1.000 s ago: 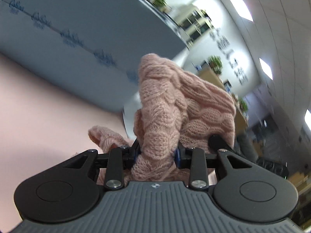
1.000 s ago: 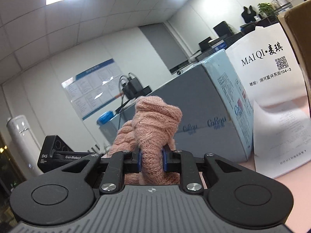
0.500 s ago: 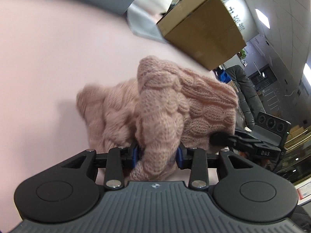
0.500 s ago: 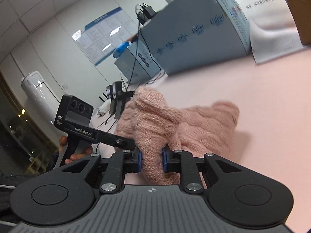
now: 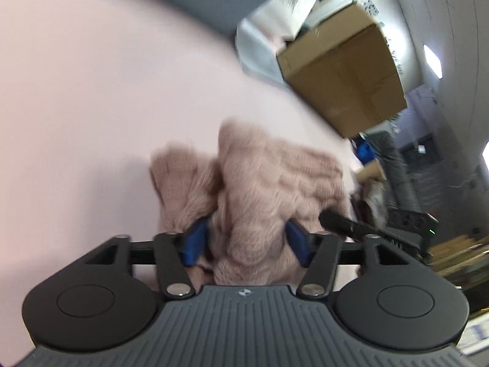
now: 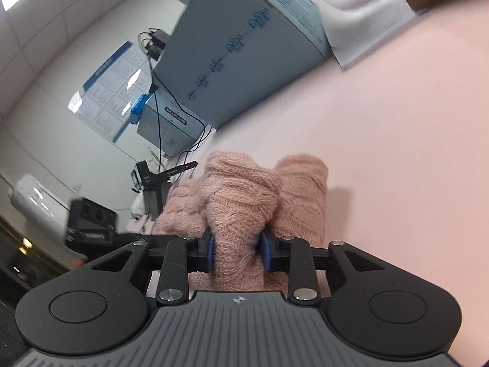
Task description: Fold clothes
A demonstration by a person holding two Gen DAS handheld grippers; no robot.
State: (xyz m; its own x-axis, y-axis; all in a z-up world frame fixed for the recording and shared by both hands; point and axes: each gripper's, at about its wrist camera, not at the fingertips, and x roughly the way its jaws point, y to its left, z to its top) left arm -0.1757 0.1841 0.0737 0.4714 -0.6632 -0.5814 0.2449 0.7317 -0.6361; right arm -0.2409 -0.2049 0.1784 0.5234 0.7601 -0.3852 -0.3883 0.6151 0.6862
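So there's a pink knit sweater [image 5: 275, 189] bunched up in a lump on a pink worktop [image 5: 91, 98], and both tools are right in it. The left tool [image 5: 246, 241] has just been opening: its blue pads [image 5: 195, 241] are spread wide now with a fold of the sweater sitting loose between them, not squeezed as far as I can see, though that view is pretty blurry. The right tool [image 6: 237, 250] is a different story. Its jaws have eased apart a little too, but its pads [image 6: 209, 249] are each tight against the sides of a thick roll of knit, so it's clenched on the sweater. From the right side you can see the sweater [image 6: 244, 202] resting on the worktop [image 6: 397, 153], with a second hump of it just behind the gripped bit. From that view the left tool's black body [image 6: 91, 226] shows off at the left edge of the sweater, and from the left view the right tool [image 5: 345, 223] pokes in from the right, touching the knit. Behind all this, at the back of the worktop, there's a big grey-blue box [image 6: 244, 55], a white paper bag [image 6: 360, 21] next to it and a brown cardboard box [image 5: 345, 73].
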